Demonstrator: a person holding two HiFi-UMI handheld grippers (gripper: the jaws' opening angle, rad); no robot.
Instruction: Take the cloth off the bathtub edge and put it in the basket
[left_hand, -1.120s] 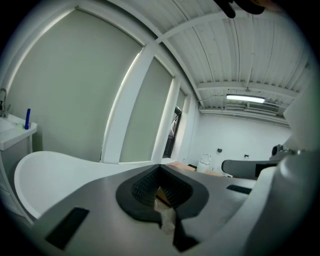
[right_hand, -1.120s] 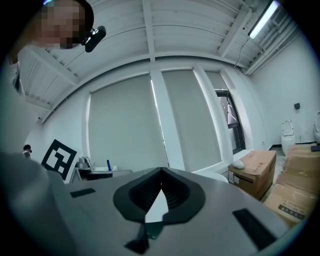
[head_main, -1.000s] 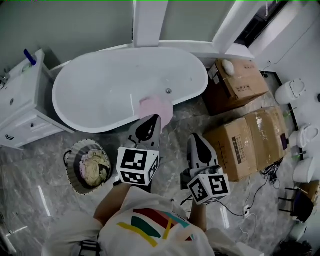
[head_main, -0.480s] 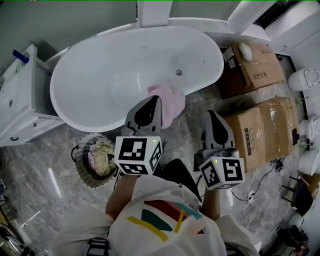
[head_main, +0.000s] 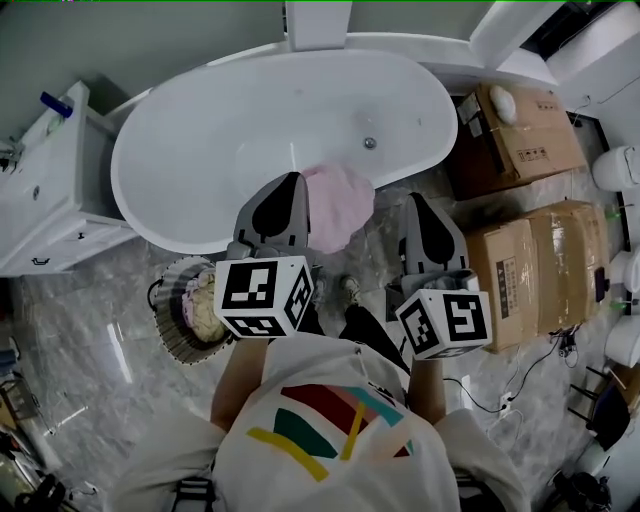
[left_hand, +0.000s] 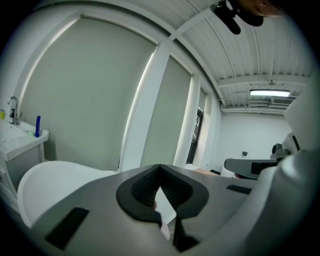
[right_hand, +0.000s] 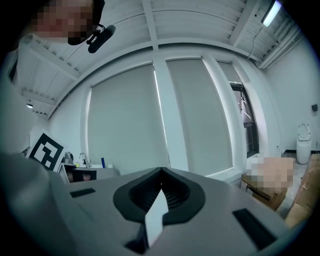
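A pink cloth (head_main: 340, 203) hangs over the near rim of the white bathtub (head_main: 190, 140). My left gripper (head_main: 290, 178) is shut and empty, its tip just left of the cloth and above the tub rim. My right gripper (head_main: 415, 200) is shut and empty too, to the right of the cloth over the marble floor. A round basket (head_main: 172, 330) with crumpled fabric in it stands on the floor left of my left gripper. In the left gripper view the jaws (left_hand: 160, 167) meet with nothing between them and the tub rim (left_hand: 45, 175) lies below. The right gripper view shows shut jaws (right_hand: 161, 172) facing the window wall.
A white vanity cabinet (head_main: 40, 200) stands left of the tub. Two cardboard boxes (head_main: 535, 270) sit on the floor to the right, with toilets (head_main: 620, 170) beyond them. Cables (head_main: 500, 400) trail on the floor at lower right. My legs and shoes (head_main: 350, 290) are below the grippers.
The view has drawn closer to the tub. Both grippers have moved nearer the rim, and the left tip now sits beside the pink cloth. Both stay shut.
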